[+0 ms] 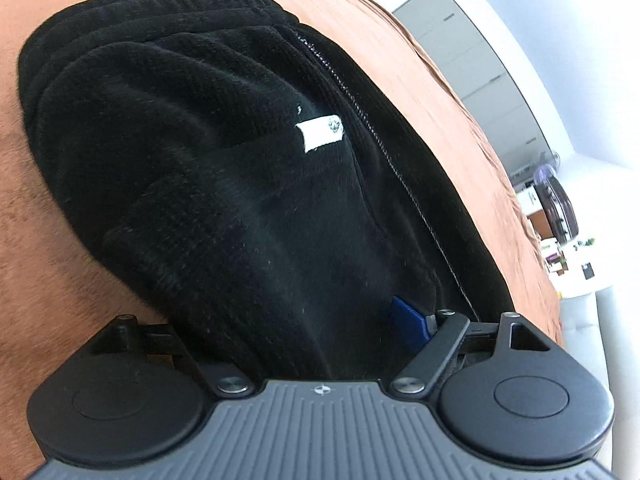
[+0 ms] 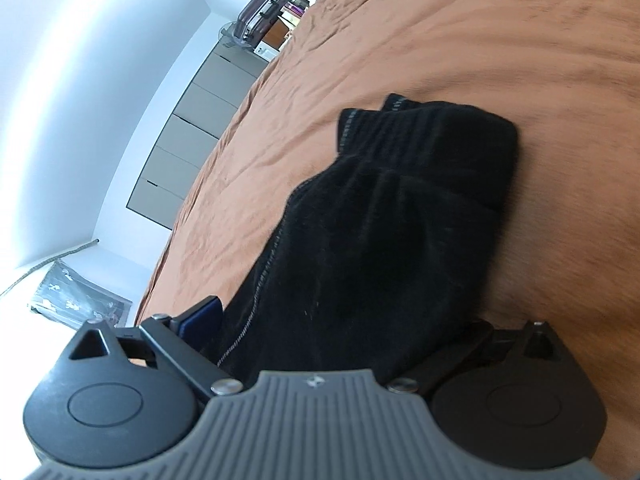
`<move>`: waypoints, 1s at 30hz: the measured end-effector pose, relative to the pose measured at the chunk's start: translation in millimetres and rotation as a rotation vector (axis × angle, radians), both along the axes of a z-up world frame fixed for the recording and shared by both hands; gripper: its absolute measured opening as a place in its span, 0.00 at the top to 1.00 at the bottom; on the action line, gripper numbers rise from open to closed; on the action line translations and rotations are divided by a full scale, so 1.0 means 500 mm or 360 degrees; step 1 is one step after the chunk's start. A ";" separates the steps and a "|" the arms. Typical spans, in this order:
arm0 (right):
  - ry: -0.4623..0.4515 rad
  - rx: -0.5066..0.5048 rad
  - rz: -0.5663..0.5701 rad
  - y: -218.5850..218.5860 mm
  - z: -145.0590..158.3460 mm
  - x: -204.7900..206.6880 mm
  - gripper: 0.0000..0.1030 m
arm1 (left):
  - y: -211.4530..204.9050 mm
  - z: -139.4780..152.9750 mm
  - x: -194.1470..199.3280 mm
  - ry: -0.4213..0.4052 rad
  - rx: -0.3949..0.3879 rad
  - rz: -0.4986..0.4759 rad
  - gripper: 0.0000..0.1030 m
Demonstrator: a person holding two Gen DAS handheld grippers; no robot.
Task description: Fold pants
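Both grippers: left gripper (image 1: 280,320) and right gripper (image 2: 332,320) spread wide, black pants (image 1: 208,168) bunched between jaws, seemingly released.
Bedspread (image 2: 460,40): ahead, supporting folded bundle.

A rust-brown bedspread (image 2: 460,40) fills the right; grey drawer fronts (image 2: 192,120) line the bright white wall (image 2: 80,80) at left.

Black ribbed pants (image 1: 208,168) with a white tag (image 1: 320,133) and pale dashed side stitching, on a rust-orange bedspread (image 2: 460,40); grey drawers (image 2: 192,120).
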State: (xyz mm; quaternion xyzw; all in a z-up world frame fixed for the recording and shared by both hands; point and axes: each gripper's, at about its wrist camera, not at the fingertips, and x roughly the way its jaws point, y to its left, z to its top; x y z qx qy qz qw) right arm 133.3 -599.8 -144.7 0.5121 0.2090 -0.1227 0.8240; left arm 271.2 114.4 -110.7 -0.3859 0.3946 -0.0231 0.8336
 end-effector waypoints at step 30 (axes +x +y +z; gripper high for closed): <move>-0.0295 0.0013 -0.0015 0.028 0.087 -0.174 0.89 | 0.144 0.051 -0.185 -0.0231 -0.0056 0.0126 0.78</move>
